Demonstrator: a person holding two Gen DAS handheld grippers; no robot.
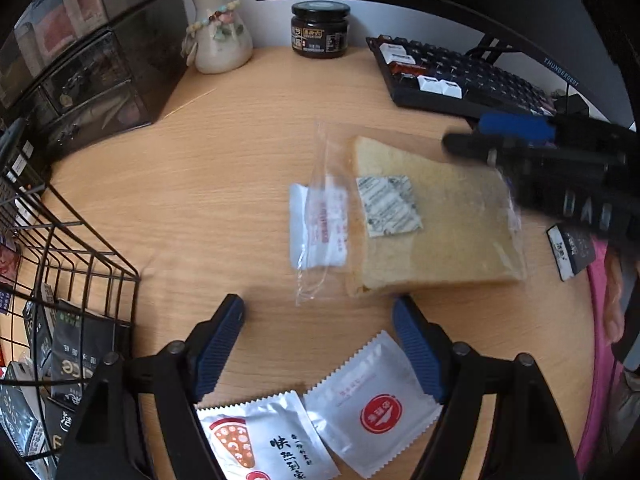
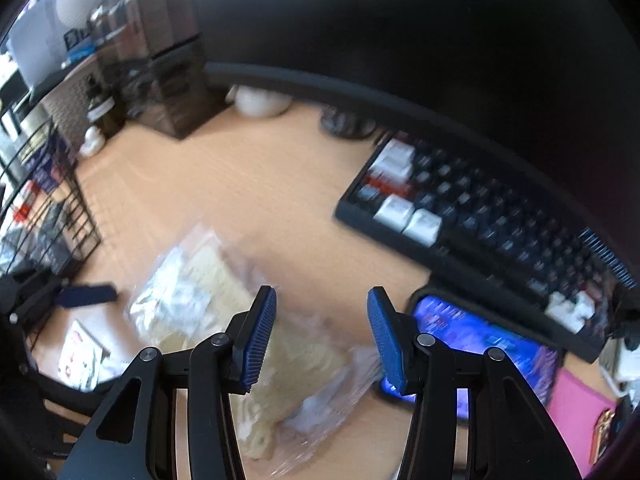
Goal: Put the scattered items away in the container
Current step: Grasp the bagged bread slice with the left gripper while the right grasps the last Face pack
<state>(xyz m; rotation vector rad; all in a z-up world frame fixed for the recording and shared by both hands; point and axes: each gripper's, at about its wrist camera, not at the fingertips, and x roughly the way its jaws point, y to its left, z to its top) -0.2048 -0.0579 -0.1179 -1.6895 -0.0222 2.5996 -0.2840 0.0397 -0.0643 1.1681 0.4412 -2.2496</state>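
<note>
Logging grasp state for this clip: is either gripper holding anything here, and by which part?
Nothing is held. The left gripper and right gripper both have open jaws with nothing between them, above the bagged bread lying on the desk.

Left wrist view: sharp, evenly lit, soft diffuse light. Faint shadows on the surface under the left tongs. Mild glare on the bread bag plastic and the foil sachets nearest the tongs. Heavy fisheye bend and dark vignette at the rim. Right wrist view: strong motion blur everywhere except the right tongs, which stay crisp. Keyboard smeared; phone screen beside it glows blue, slightly blown out.
</note>
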